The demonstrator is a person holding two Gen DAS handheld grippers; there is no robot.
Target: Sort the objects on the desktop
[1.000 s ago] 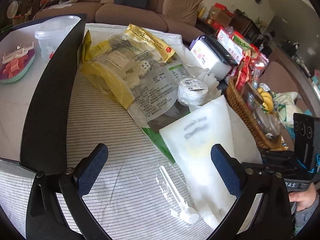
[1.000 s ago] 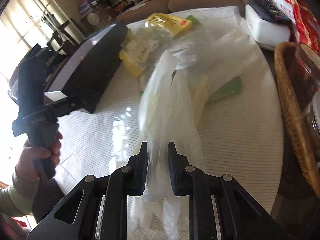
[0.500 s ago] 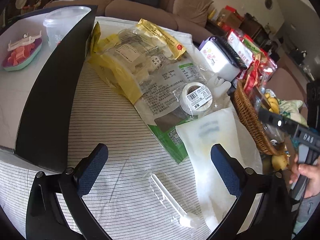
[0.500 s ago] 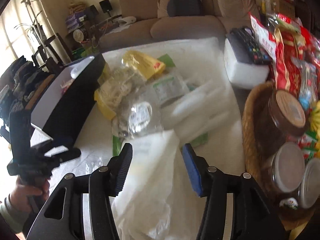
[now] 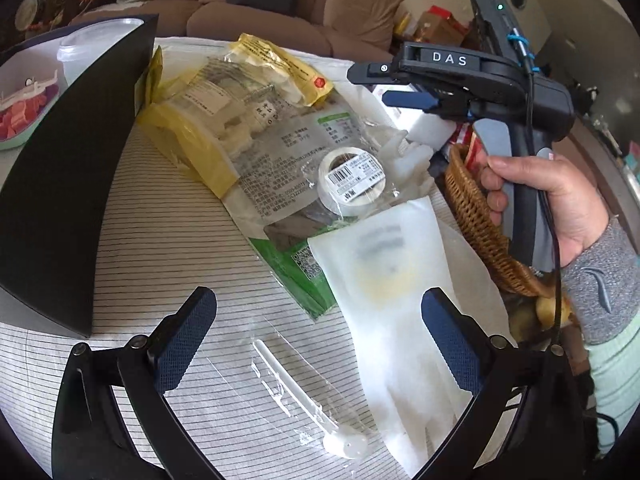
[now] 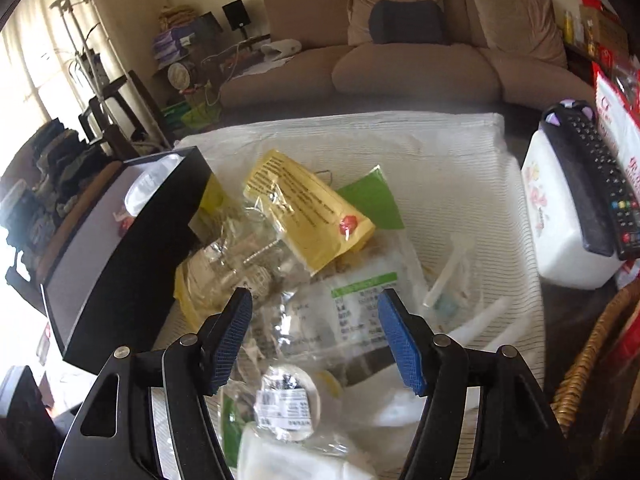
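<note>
A white rubber glove lies flat on the striped tablecloth, over a green-edged clear bag. A roll of white tape in clear wrap rests on that bag and also shows in the right wrist view. A yellow snack bag lies behind. A wrapped plastic spoon lies between my left fingers. My left gripper is open and empty, low over the cloth. My right gripper is open and empty, raised above the tape and bags.
A black box holding a clear cup stands at the left. A wicker basket of jars and snacks is at the right. A white tissue box with a remote on it sits at far right. A sofa stands behind the table.
My right gripper opened and let go of the white glove, which now lies flat on the cloth. The right gripper then rose and moved back over the bags. My left gripper stayed open.
</note>
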